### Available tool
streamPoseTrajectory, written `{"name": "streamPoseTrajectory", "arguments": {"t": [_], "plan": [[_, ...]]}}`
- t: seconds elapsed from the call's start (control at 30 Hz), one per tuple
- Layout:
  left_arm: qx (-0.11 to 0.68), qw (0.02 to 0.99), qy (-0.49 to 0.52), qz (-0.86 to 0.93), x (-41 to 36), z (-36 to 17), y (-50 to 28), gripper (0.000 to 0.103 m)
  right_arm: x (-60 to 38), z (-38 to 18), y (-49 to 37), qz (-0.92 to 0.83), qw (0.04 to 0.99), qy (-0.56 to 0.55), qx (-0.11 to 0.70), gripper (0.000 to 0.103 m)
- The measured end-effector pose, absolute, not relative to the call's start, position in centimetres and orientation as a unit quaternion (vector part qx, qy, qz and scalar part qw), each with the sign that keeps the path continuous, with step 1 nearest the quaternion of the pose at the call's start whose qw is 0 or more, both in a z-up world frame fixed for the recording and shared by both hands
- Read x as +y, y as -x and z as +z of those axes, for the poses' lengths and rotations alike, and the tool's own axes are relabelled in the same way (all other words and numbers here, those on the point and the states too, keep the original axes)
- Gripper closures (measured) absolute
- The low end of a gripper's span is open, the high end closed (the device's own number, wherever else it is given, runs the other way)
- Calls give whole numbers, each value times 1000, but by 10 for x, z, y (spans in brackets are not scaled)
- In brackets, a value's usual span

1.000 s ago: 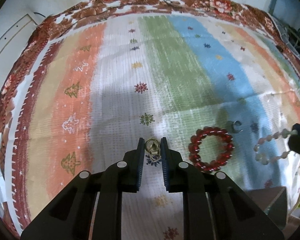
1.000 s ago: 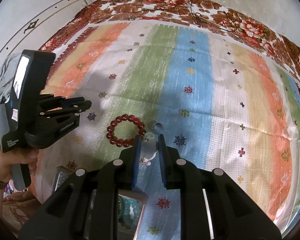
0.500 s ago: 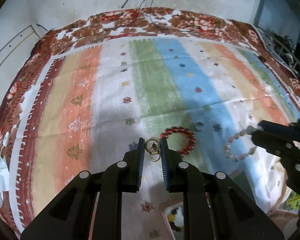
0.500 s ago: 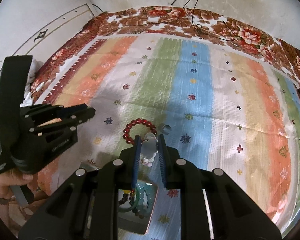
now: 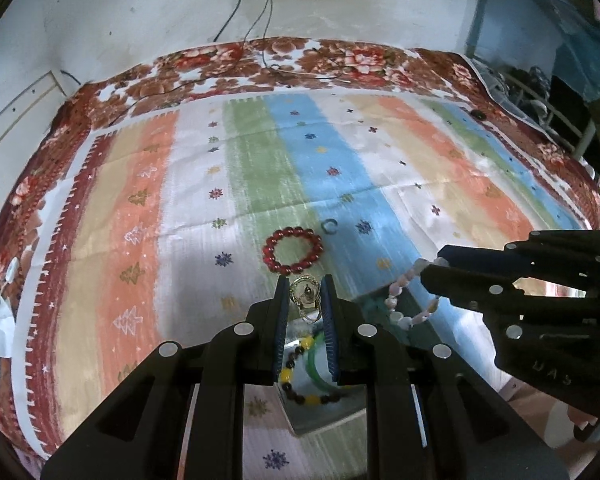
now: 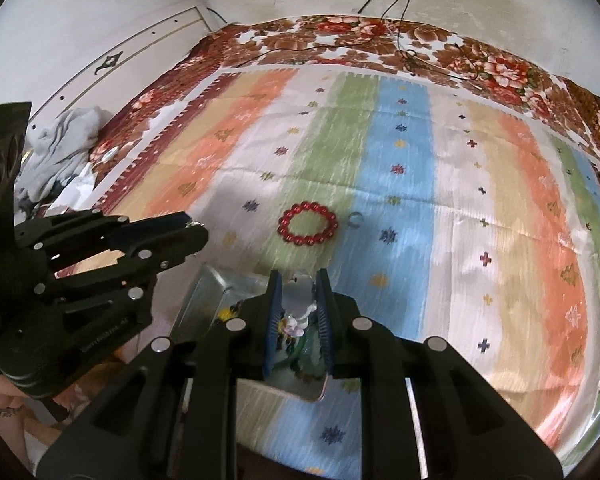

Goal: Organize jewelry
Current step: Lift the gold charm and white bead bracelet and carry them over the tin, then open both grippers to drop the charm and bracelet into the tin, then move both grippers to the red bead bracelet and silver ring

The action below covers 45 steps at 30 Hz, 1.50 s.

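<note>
Left wrist view: left hand-held gripper (image 5: 305, 300) clamps gold rings (image 5: 307, 297) above a metal box (image 5: 324, 412) holding beaded bracelets. Red bead bracelet (image 5: 293, 250) lies beyond on the bed's striped blanket (image 5: 380, 184).

Right wrist view: right hand-held gripper (image 6: 297, 296) is closed on a pale bead bracelet (image 6: 298, 310) over the box (image 6: 204, 300).

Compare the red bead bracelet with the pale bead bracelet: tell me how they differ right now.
The red bead bracelet lies flat on the striped cloth in a closed ring, held by nothing; the pale bead bracelet hangs loose from the right gripper, above the metal box. The red beads are dark and glossy; the pale ones are whitish pink. Both are single strands of round beads.
</note>
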<state>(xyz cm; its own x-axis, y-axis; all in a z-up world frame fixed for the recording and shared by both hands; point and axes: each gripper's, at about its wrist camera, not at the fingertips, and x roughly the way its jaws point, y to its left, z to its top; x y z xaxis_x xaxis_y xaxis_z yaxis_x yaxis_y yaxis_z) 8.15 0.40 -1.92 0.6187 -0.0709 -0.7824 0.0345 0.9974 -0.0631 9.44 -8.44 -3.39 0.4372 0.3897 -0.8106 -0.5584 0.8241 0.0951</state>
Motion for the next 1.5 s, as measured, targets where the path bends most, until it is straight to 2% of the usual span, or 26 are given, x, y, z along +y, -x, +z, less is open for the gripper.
{"name": "streamPoseTrajectory", "arguments": {"t": [0.3, 0.37, 0.4, 0.47, 0.5, 0.7, 0.77, 0.83, 0.97, 1.1, 1.5], "plan": [[442, 896, 27, -41, -1, -25, -72, 86, -81, -41, -84, 285, 836, 94, 459, 84], [445, 894, 26, -41, -1, -27, -73, 66, -81, -44, -86, 282, 833, 90, 466, 83], [444, 895, 24, -38, -1, -28, -74, 64, -82, -44, -87, 279, 834, 87, 468, 78], [444, 895, 27, -33, 4, -28, -75, 64, -87, -42, -93, 264, 840, 75, 468, 64], [444, 895, 32, -30, 8, -27, -76, 64, -90, -42, -96, 259, 842, 70, 469, 63], [446, 894, 41, -23, 19, -27, -79, 64, -94, -44, -106, 246, 843, 69, 474, 63], [446, 894, 39, -22, 19, -28, -79, 58, -94, -46, -109, 239, 844, 74, 474, 62], [449, 892, 35, -21, 20, -30, -82, 57, -94, -48, -113, 229, 848, 82, 471, 55], [459, 888, 35, -17, 26, -37, -95, 52, -97, -51, -126, 218, 852, 80, 470, 53], [475, 879, 47, -11, 33, -48, -114, 52, -106, -57, -146, 210, 849, 56, 481, 45], [504, 864, 24, 1, 38, -72, -153, 52, -104, -76, -179, 214, 845, 75, 485, 45]]}}
